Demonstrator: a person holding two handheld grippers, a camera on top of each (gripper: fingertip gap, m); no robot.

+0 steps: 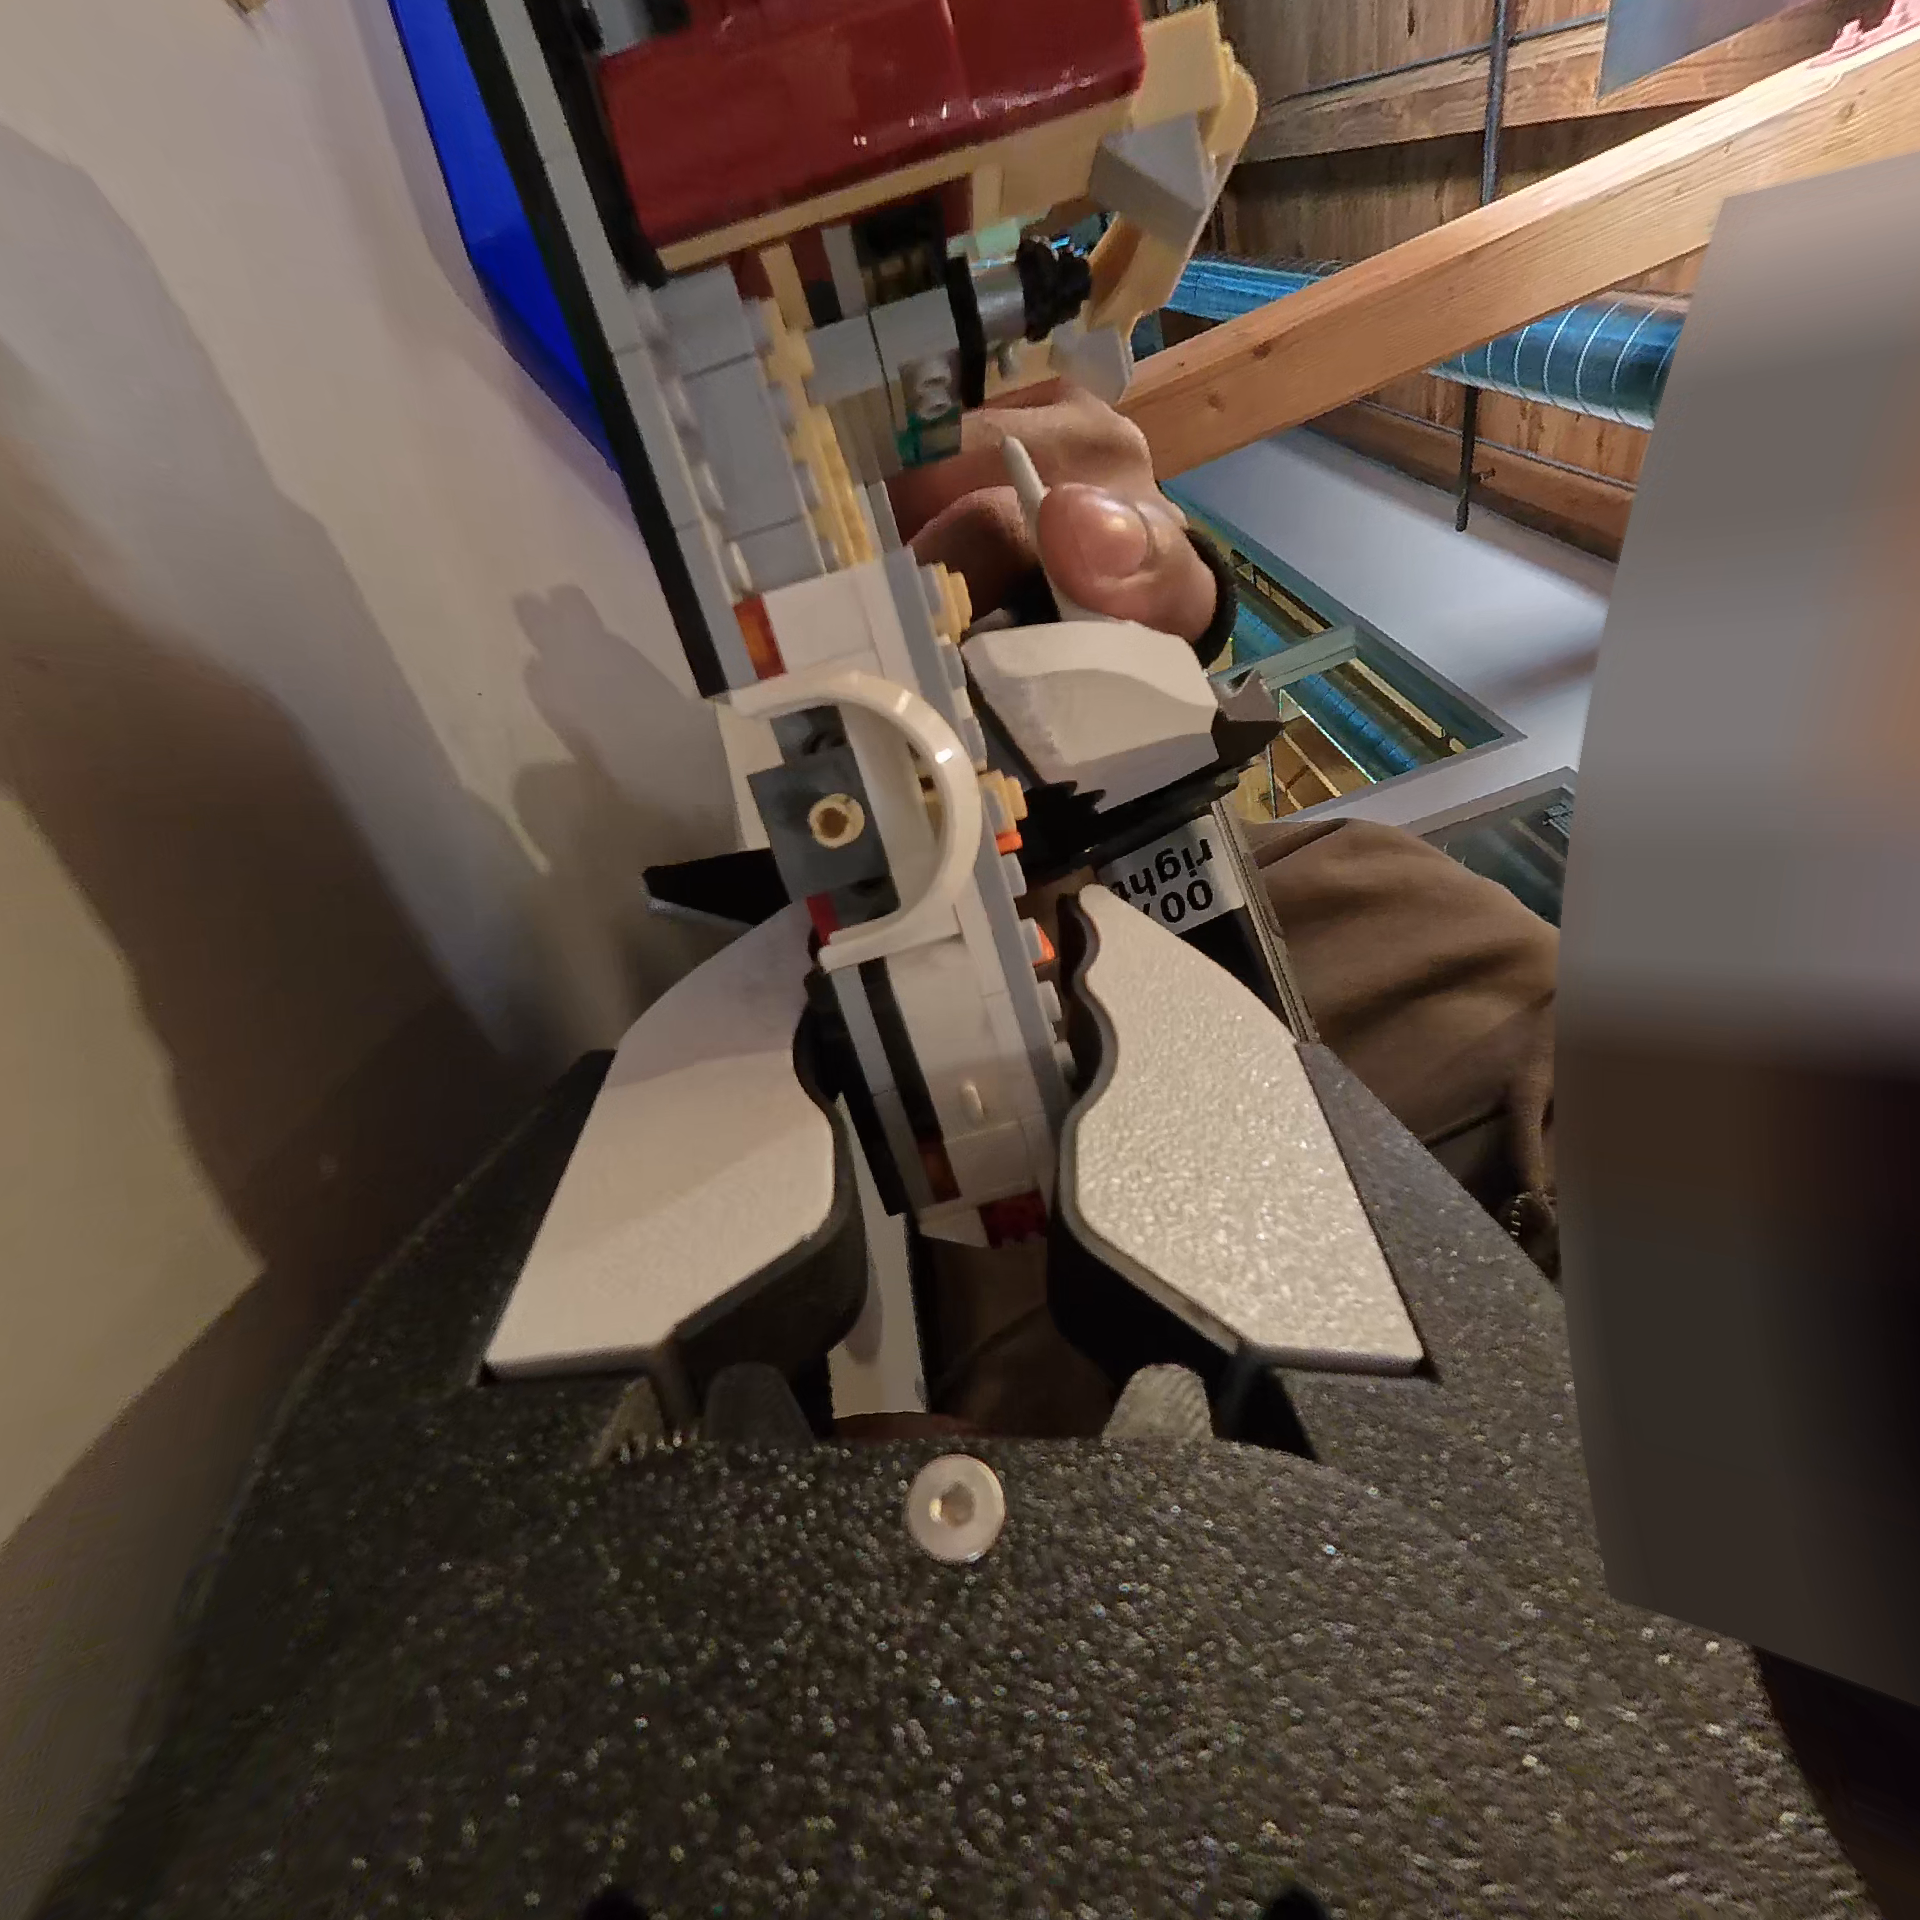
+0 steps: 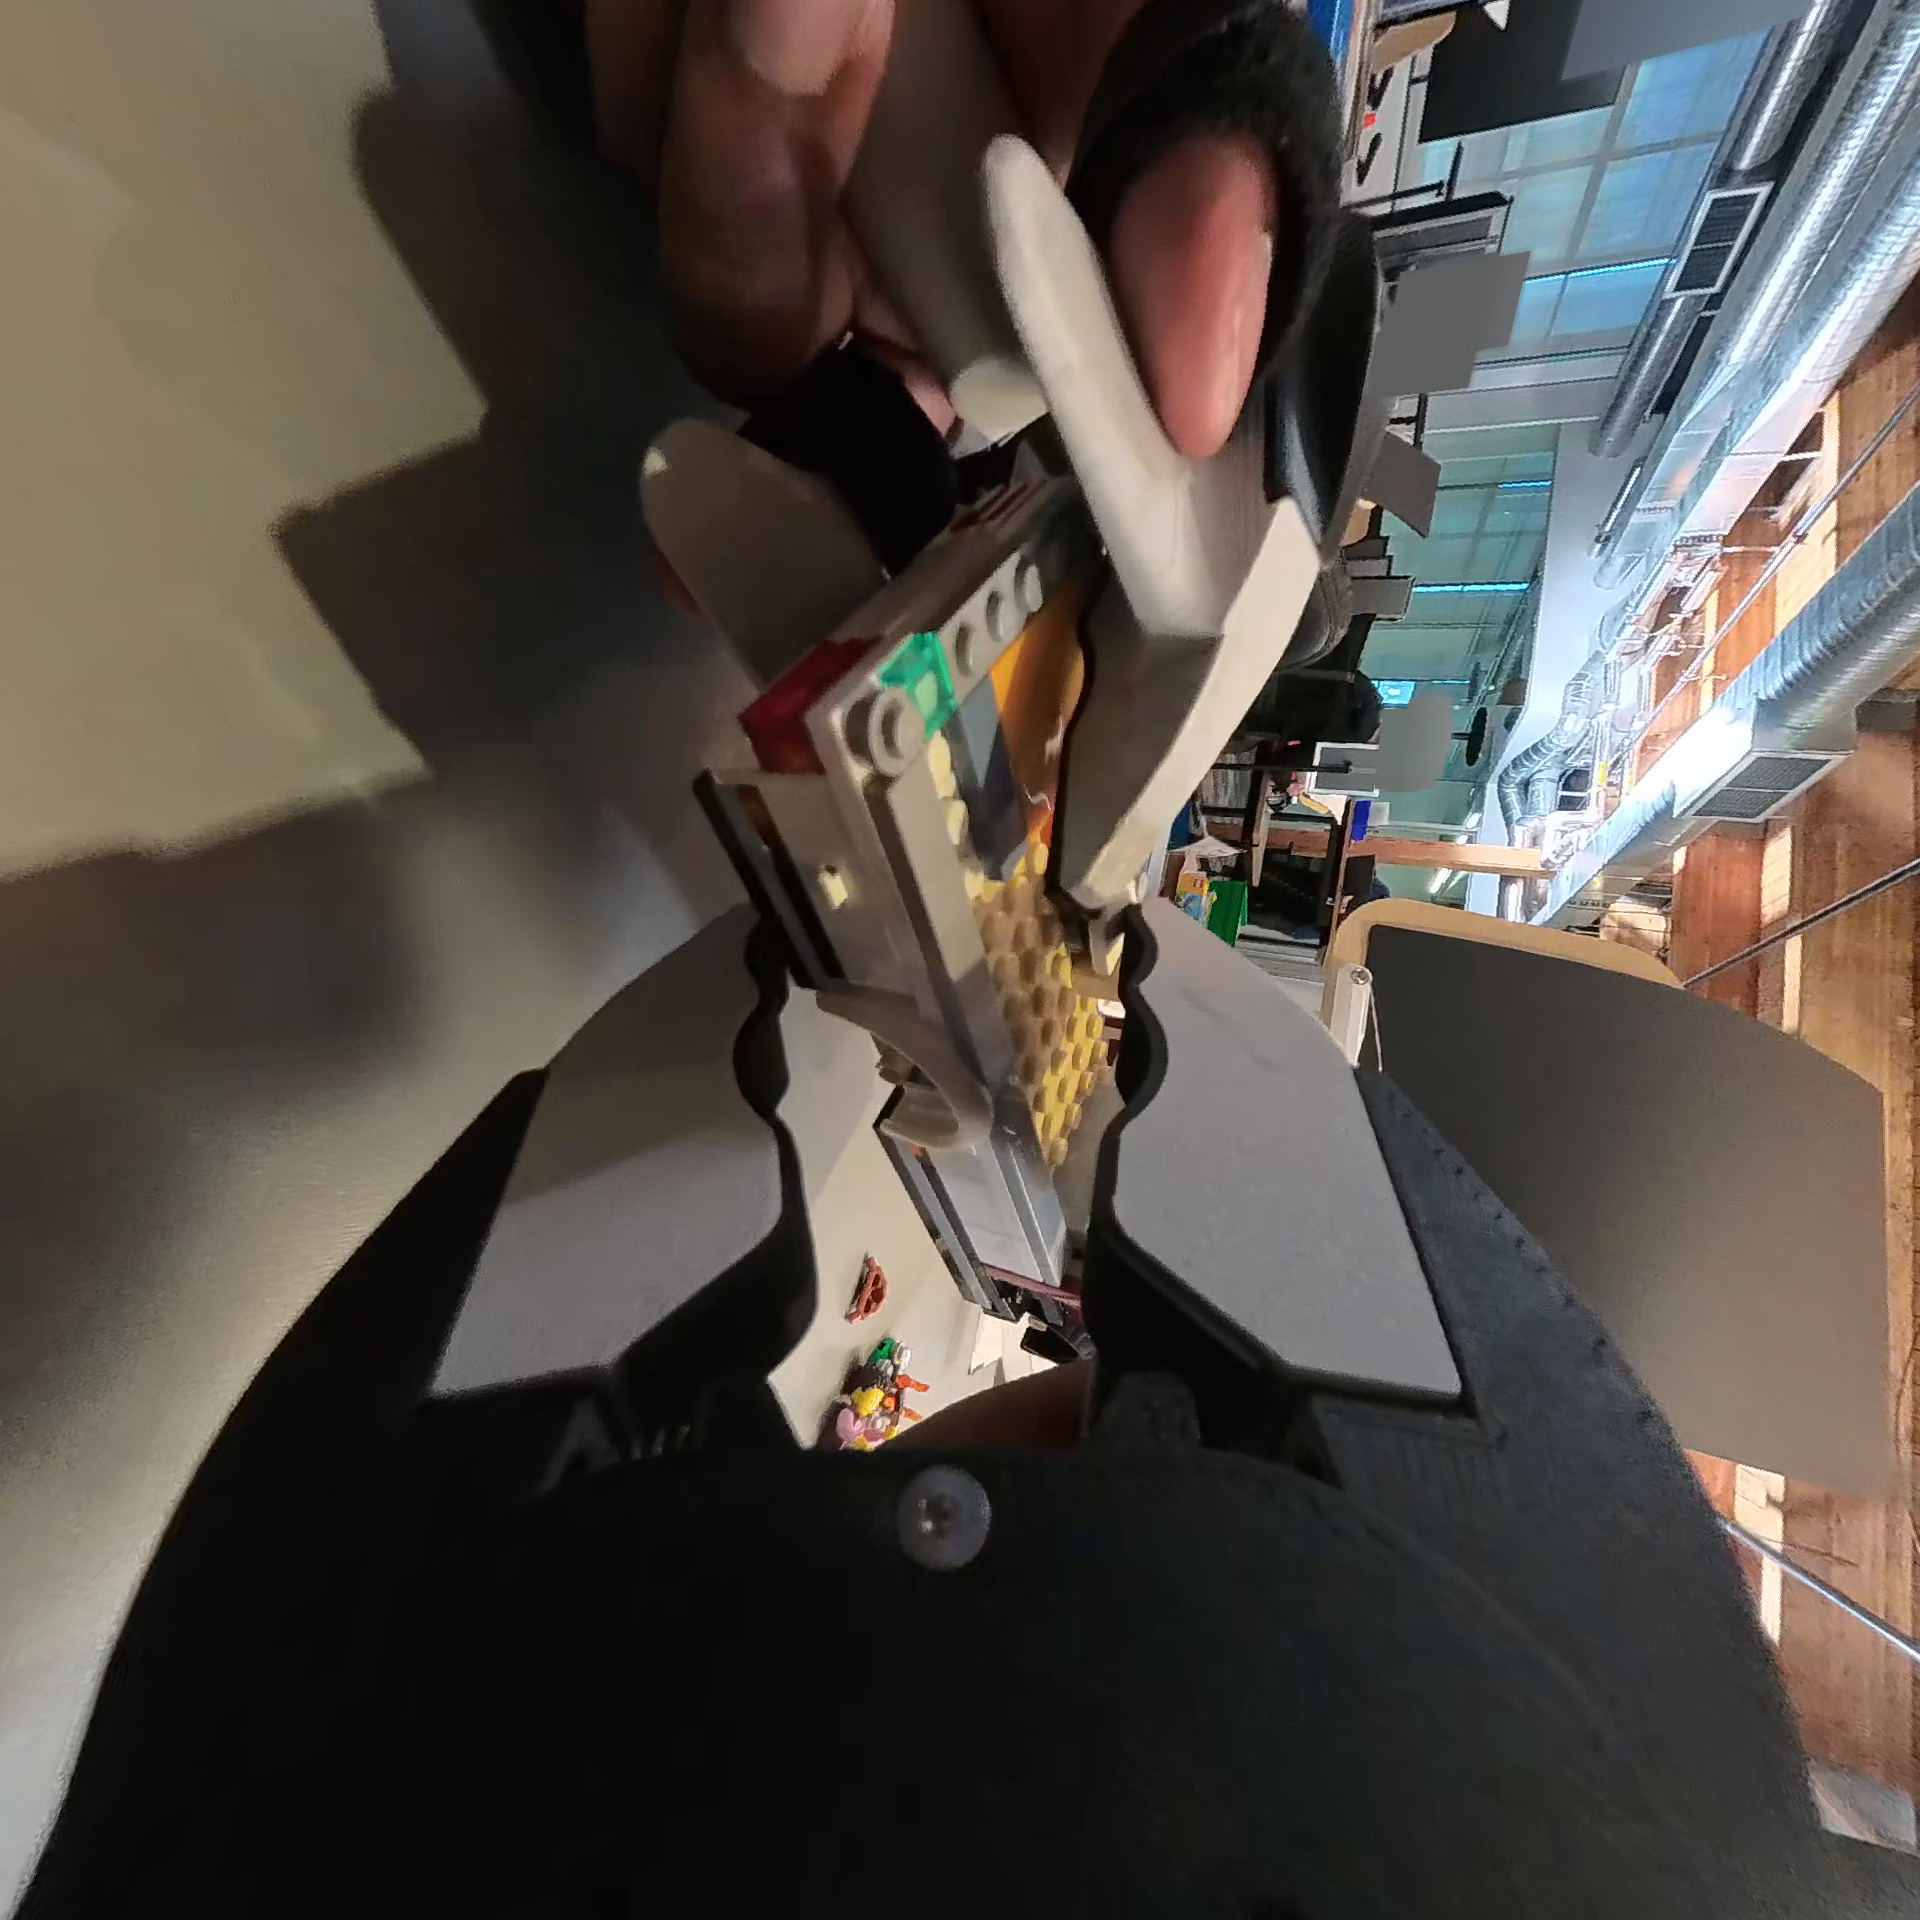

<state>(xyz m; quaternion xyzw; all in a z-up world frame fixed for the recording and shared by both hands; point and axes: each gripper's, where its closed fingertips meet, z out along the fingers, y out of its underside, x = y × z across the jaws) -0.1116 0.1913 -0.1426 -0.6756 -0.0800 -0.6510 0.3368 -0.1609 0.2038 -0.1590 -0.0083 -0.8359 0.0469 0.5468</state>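
A brick model [image 1: 966, 1091] of grey, white and tan plates, with a white arch [image 1: 940, 790] and a dark red top [image 1: 831, 114], is held in the air between both grippers. My left gripper [image 1: 935, 925] is shut on its lower end, pads pressed on both faces. My right gripper [image 2: 948, 956] closes on the model [image 2: 914, 862] from the other side, and its fingertips touch the black edge and the tan studded face. One right finger [image 1: 1091, 707] shows beside the arch in the left wrist view. The left gripper [image 2: 935, 665] shows farther up in the right wrist view.
A hand [image 1: 1122, 540] holds the right gripper, and another hand [image 2: 748, 208] holds the left one. Small loose coloured pieces [image 2: 873, 1392] lie on the pale table [image 2: 156, 520] below. A wooden beam [image 1: 1455, 281] and a chair back [image 2: 1455, 935] stand behind. Some 4 cm of space lies between my two pairs of fingers.
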